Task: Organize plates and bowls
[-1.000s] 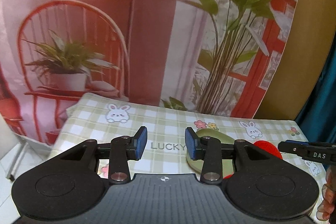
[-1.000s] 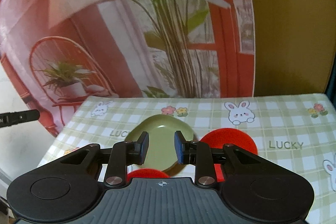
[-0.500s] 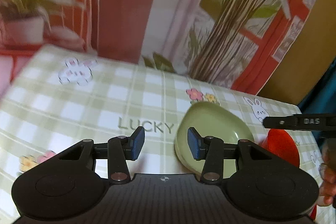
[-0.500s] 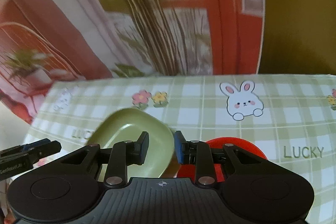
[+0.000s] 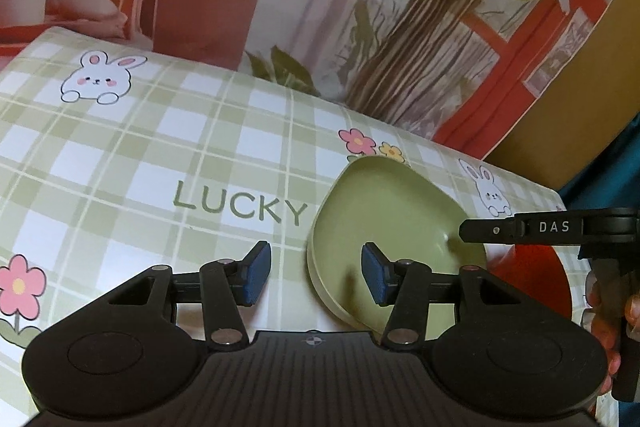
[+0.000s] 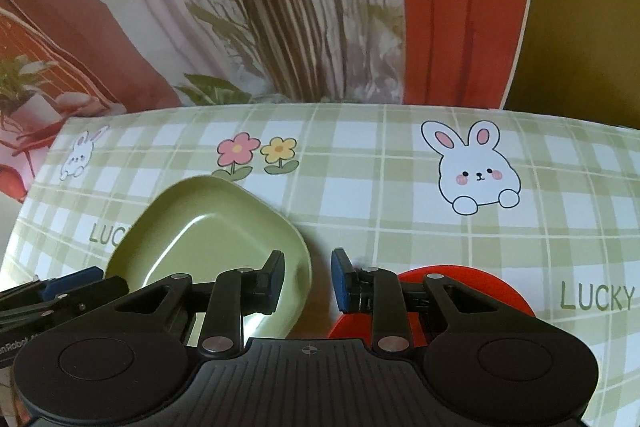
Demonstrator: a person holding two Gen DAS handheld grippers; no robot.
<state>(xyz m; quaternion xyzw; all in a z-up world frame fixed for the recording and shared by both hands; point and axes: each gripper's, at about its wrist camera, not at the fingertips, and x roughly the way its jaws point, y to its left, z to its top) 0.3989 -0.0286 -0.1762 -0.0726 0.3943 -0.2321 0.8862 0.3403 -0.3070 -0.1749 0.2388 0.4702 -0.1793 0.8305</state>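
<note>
A green rounded plate (image 5: 396, 223) lies on the checked tablecloth; it also shows in the right wrist view (image 6: 208, 231). A red dish (image 5: 536, 283) sits to its right, partly hidden; it shows in the right wrist view (image 6: 464, 287) behind my right fingers. My left gripper (image 5: 316, 273) is open and empty, straddling the plate's left rim, its right finger over the plate. My right gripper (image 6: 308, 279) is open and empty, straddling the plate's right rim, between plate and red dish. The right gripper's finger (image 5: 548, 230) reaches in over the plate in the left wrist view.
The tablecloth (image 5: 160, 163) has bunny, flower and "LUCKY" prints. A printed backdrop (image 6: 280, 7) of plants and a red window hangs right behind the table's far edge. The left gripper's fingers (image 6: 60, 289) show at the lower left of the right wrist view.
Both grippers have come down and forward toward the table. The green plate now lies between them and looks much nearer. Jaw openings are unchanged.
</note>
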